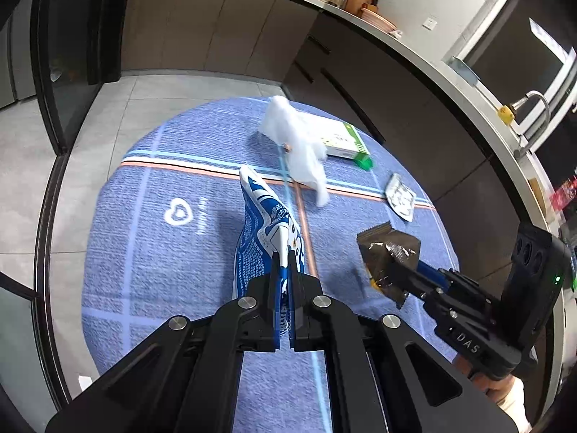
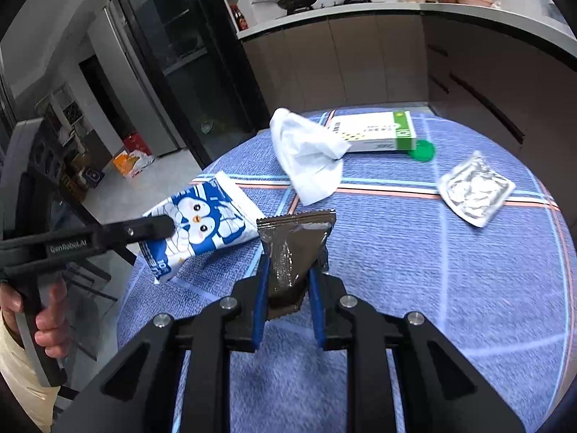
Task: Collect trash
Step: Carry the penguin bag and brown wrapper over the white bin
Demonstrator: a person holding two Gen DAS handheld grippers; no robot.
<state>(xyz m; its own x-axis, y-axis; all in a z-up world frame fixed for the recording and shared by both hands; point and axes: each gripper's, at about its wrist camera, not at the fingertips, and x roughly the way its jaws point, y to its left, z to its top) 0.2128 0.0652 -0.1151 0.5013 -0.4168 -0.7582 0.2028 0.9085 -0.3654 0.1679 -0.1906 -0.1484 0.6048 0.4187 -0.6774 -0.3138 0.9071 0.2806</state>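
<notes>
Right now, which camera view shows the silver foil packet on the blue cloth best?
The right wrist view shows the silver foil packet best: it lies flat and unobstructed on the blue cloth, with its whole outline and crinkled face clear. In the left wrist view the same packet appears smaller and foreshortened, so little detail shows.

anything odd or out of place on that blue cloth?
Just litter: a crumpled white tissue draped over a corner of the green-and-white box, and a torn-open silver wrapper lying flat. A green cap sits loose beside the box. No spills visible.
</notes>
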